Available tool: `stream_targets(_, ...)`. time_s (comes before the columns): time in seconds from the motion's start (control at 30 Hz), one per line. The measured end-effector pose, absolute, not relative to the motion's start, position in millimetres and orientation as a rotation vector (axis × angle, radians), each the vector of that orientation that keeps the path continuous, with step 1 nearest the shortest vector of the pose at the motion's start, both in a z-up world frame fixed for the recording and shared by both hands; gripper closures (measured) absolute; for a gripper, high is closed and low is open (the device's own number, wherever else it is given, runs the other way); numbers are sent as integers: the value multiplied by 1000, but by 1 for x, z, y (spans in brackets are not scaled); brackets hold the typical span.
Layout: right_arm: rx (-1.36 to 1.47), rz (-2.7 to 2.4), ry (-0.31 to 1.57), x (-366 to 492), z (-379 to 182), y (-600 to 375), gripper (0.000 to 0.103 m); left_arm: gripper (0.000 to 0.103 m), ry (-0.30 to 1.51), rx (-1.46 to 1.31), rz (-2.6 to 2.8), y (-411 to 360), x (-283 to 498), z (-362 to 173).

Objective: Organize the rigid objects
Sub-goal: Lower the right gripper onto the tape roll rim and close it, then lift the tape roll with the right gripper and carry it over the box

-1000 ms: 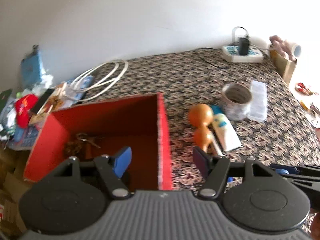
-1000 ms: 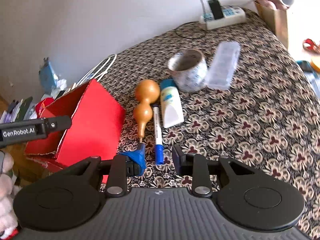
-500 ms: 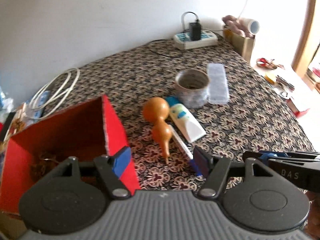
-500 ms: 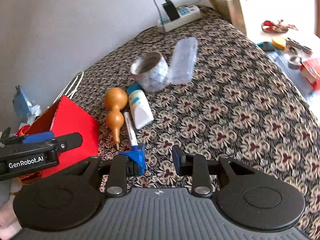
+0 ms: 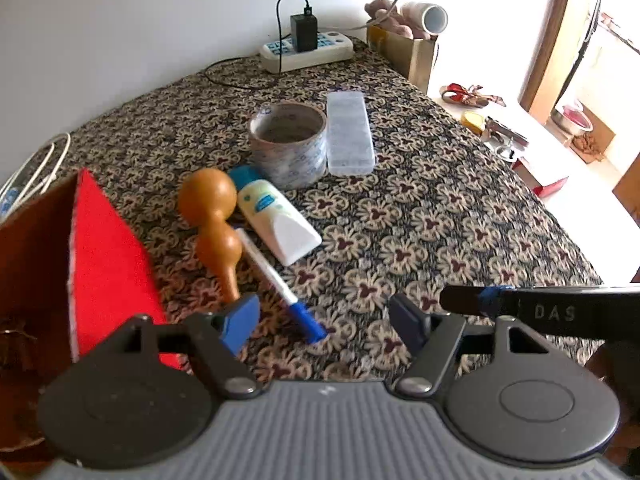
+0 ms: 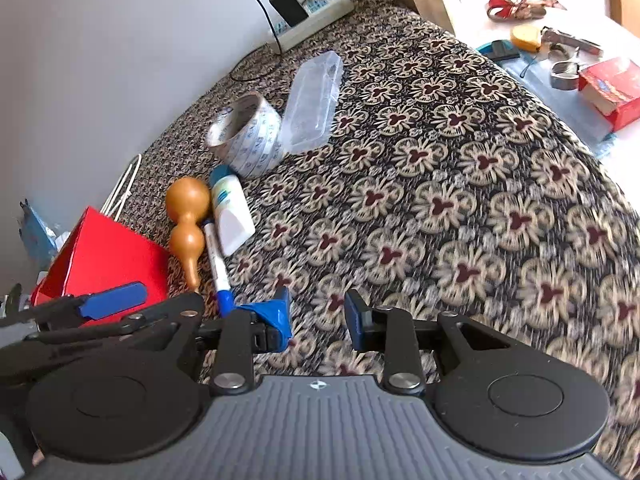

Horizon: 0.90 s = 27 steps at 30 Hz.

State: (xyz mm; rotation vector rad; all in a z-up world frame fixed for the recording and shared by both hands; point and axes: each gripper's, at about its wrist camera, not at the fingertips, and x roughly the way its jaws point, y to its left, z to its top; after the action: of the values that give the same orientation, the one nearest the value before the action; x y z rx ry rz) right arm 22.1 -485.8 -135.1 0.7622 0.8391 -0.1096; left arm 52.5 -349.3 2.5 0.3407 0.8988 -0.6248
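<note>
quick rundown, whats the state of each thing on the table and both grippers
left gripper: open, jaws just been opening, nothing between them
right gripper: narrow gap, nothing held
red box: open top, something small inside
gourd: lying down, touching the marker
marker: capped, lying flat
white tube: capped, lying flat
tape roll: standing on its flat side
clear case: closed, lying flat
charger: plugged into power strip

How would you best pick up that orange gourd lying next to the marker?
Probably at the narrow waist of the gourd, from above, jaws across its length. It lies flat with a marker tight along one side, so the fingers need care there; the round bulbs would likely slip.
</note>
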Motion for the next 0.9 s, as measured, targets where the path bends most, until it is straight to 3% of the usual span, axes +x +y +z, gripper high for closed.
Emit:
stream_targets(0.5, 817, 171, 729, 162, -109, -572, 87, 31, 846, 80, -435, -377, 153, 13)
stream_targets(0.9, 777, 296, 803, 257, -132, -562, 87, 29, 842, 182, -467, -423, 176, -26)
